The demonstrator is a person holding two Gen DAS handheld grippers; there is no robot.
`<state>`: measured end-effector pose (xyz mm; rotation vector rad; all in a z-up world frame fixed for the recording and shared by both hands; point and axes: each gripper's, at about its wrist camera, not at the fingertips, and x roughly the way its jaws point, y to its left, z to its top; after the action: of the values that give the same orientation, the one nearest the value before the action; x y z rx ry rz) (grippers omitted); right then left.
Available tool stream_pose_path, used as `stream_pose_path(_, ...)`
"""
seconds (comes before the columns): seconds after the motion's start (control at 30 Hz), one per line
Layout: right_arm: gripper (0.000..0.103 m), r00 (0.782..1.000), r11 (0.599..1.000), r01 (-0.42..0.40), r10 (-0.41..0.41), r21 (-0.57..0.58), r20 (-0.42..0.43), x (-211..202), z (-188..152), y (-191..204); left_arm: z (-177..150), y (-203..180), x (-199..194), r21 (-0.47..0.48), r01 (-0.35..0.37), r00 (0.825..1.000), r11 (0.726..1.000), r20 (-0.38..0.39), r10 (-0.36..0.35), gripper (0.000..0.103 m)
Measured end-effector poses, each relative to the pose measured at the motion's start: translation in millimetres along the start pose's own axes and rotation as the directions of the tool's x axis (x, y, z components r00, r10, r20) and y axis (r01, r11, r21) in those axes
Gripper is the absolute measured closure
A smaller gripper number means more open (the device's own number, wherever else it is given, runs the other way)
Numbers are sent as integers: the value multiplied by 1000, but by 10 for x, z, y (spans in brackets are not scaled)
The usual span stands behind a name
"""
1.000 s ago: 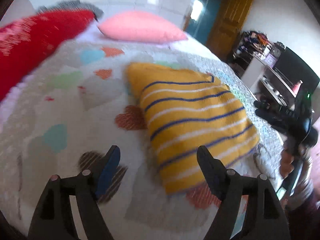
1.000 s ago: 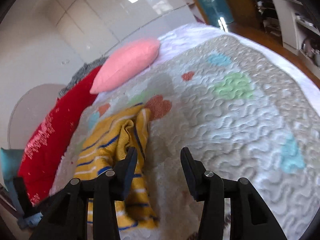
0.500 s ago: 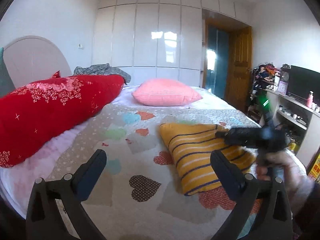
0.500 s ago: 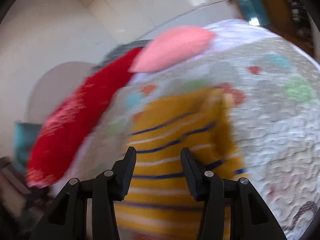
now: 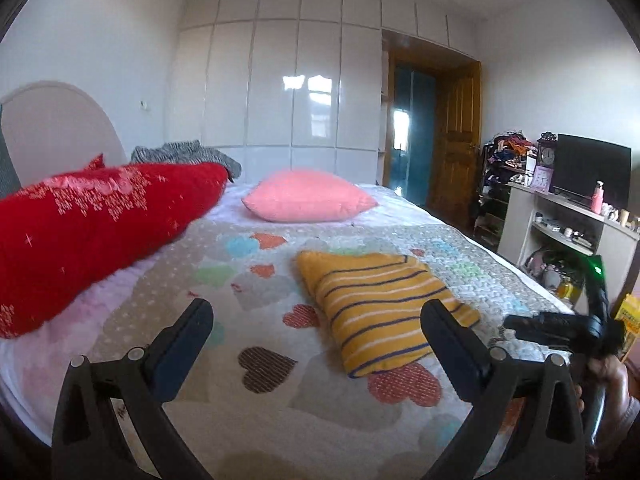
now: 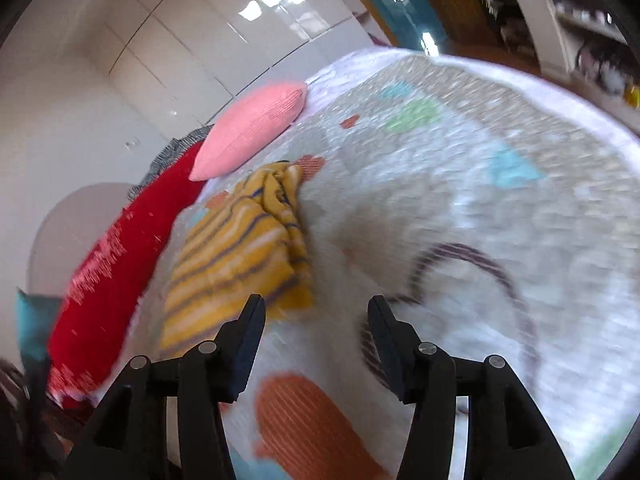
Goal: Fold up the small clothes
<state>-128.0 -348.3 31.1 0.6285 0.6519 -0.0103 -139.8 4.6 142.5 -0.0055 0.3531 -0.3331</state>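
Right gripper (image 6: 316, 322) has withdrawn from the folded yellow garment (image 5: 380, 304) (jaws apart, empty); left gripper (image 5: 316, 336) spread wide, empty; pink pillow (image 5: 308, 196) far, red cushion (image 5: 92, 232) left.

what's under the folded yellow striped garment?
The yellow striped garment lies folded on the heart-patterned quilt, partly covering a red heart by its near corner. Anything else beneath it is hidden.

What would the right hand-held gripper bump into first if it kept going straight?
Probably the quilt. The right hand-held gripper points at bare bedcover just right of the folded yellow striped top, though depth is hard to judge.
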Motion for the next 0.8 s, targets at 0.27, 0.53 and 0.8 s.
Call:
stream_pose_path(0.27,44,950,931,282,-237,-230,205,-1346,472,101,283,-254,-425,118,-116,992,986,72,108,0)
stream_pose_path(0.53,16,740,616,665,-469,-422,483,-2517,744,599,619,-231,-865,38,-36,998,999,59,33,0)
stream_pose_path(0.8,13,936,822,348,-336,-451,110,-1201,97,648,300,-416,-502,67,-7,991,998,-134,16,0)
